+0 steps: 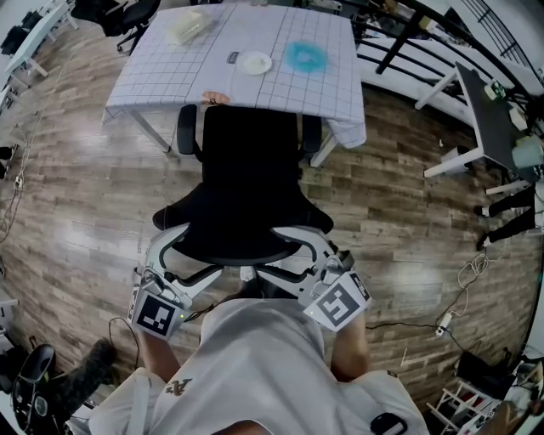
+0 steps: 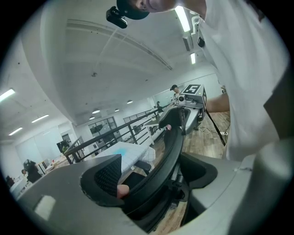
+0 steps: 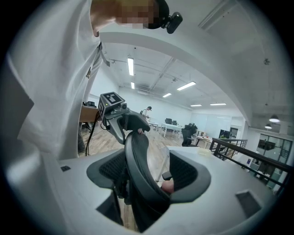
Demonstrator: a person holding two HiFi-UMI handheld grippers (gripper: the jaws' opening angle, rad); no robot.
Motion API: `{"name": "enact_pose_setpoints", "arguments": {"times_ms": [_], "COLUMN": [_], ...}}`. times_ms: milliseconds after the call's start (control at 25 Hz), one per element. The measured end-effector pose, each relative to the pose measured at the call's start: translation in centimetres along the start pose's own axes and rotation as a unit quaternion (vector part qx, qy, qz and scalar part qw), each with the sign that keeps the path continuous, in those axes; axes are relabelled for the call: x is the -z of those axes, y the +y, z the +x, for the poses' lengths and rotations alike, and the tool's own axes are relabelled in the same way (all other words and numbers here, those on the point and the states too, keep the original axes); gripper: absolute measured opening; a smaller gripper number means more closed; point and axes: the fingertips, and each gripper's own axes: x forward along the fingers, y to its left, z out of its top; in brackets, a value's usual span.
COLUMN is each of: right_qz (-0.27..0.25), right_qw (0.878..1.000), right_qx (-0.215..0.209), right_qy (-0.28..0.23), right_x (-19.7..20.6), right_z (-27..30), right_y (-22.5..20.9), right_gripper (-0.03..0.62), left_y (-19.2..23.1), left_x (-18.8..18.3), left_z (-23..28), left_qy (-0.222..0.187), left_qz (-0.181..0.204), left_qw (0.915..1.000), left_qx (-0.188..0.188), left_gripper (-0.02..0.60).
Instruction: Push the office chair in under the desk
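Observation:
The black office chair point(image 1: 246, 183) faces the desk point(image 1: 161, 81), which has a white checked cloth, and the front of its seat is under the desk's near edge. I stand behind the chair. My left gripper point(image 1: 174, 259) is shut on the left of the backrest's top rim, and my right gripper point(image 1: 319, 255) is shut on the right of it. In the left gripper view the curved backrest point(image 2: 172, 147) runs between the jaws of the left gripper point(image 2: 151, 179). The right gripper view shows the backrest point(image 3: 138, 156) clamped in the right gripper point(image 3: 147, 176).
On the desk lie a white plate point(image 1: 254, 62), a blue ring-shaped thing point(image 1: 305, 57) and a pale bag point(image 1: 189, 25). The chair's armrests flank the desk legs point(image 1: 153, 134). Another desk point(image 1: 493, 110) stands at the right. Cables point(image 1: 442, 323) trail on the wood floor.

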Motion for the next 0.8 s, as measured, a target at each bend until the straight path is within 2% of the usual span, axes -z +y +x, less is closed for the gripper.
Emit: {"name": "enact_pose_setpoints", "arguments": {"times_ms": [320,800], "right_qz": [-0.002,0.008], "right_qw": [1.0,1.0], "right_qx": [-0.014,-0.012], "right_qy": [-0.012,-0.005], "right_x": [0.4,0.4], "right_z": [0.0,1.1], "right_y": [-1.6,-3.7], "right_gripper": [0.302,0.302], "left_y": [1.5,3.6], "left_x": [-0.1,0.1], "left_z": [1.1,2.3], "left_qy": [0.025,0.02], "left_qz": [-0.008,-0.015], "left_qw": [0.9996,0.9997], "left_qx": [-0.011,-0.003], "left_gripper": [0.403,0.411]}}
